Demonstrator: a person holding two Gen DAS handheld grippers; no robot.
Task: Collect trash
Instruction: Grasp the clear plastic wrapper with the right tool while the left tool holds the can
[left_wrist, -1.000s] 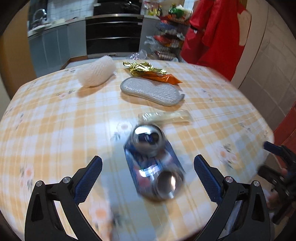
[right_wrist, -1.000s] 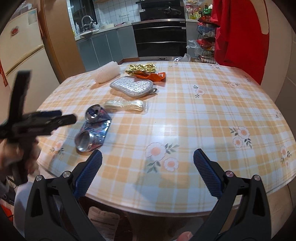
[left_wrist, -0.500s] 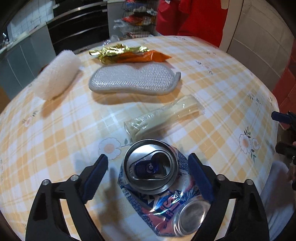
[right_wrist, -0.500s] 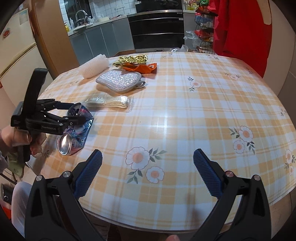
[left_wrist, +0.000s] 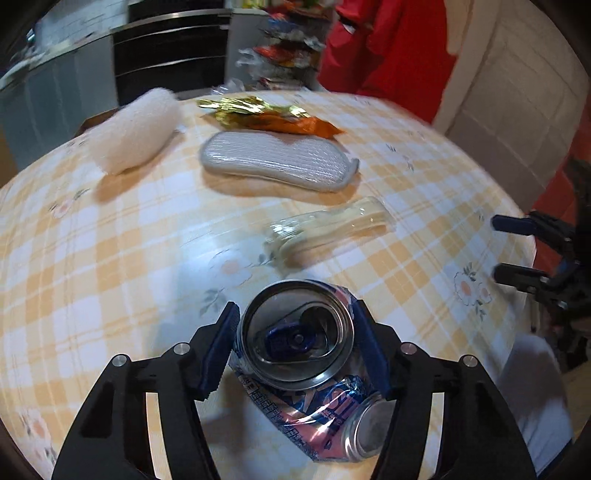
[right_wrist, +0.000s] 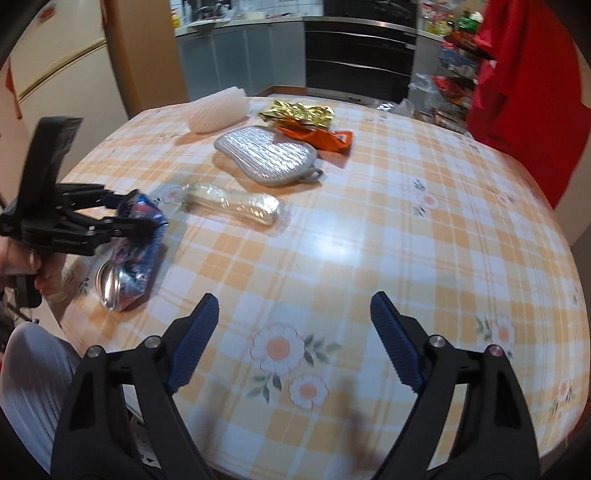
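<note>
The crushed can (left_wrist: 295, 354) lies at the near edge of the desk (left_wrist: 110, 258), bent in the middle, its open top tilted up toward the left wrist camera and its base (right_wrist: 110, 284) pointing to the desk's rim. The left hand-held gripper (left_wrist: 295, 339) now straddles that upper end: a second ago its jaws stood wide and short of the can, and they have since come down around it and are closing, the blue pads (left_wrist: 221, 347) at or nearly at the can's sides, so a firm pinch is not yet certain. That puts the first piece of trash about to be picked up. Just beyond the can lies a clear plastic wrapper (left_wrist: 332, 229); farther on, a grey scrubbing pad (left_wrist: 277, 162), then a gold and orange snack wrapper (left_wrist: 273, 116), with a white foam net sleeve (left_wrist: 136, 133) off to the pad's left. The right hand-held gripper (right_wrist: 293, 339) hovers over bare desk to the can's right, jaws spread with nothing between them and beginning to narrow; it has drifted closer to the trash.
</note>
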